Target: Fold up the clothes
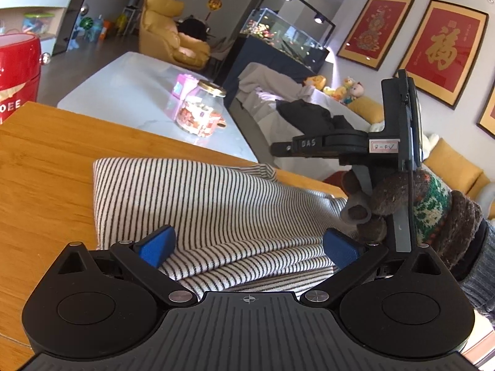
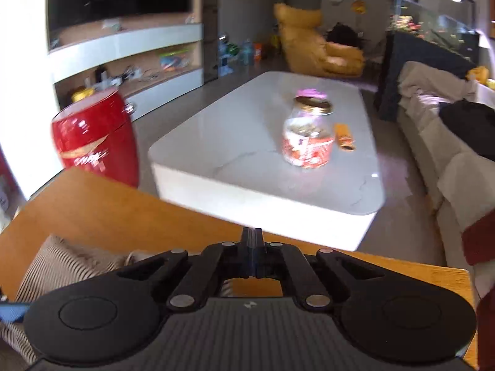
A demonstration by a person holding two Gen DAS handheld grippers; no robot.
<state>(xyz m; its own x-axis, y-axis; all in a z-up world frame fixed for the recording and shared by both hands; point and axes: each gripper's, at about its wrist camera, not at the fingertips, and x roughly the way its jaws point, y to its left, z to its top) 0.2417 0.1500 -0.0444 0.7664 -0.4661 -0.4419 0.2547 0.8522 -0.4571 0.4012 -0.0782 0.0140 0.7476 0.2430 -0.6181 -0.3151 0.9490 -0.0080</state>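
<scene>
My left tongs (image 1: 247, 244) gape over the striped garment (image 1: 198, 204) on the wooden bench (image 1: 46, 167), right tongs (image 2: 254, 247) pinched together, empty, near its far edge.

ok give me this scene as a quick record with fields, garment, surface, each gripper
garment: striped cloth, folded in layers
surface: wooden table
left gripper: open, blue pads either side of the cloth
right gripper: shut, nothing between the fingers, off the cloth over bare table
background: white coffee table with a jar
</scene>
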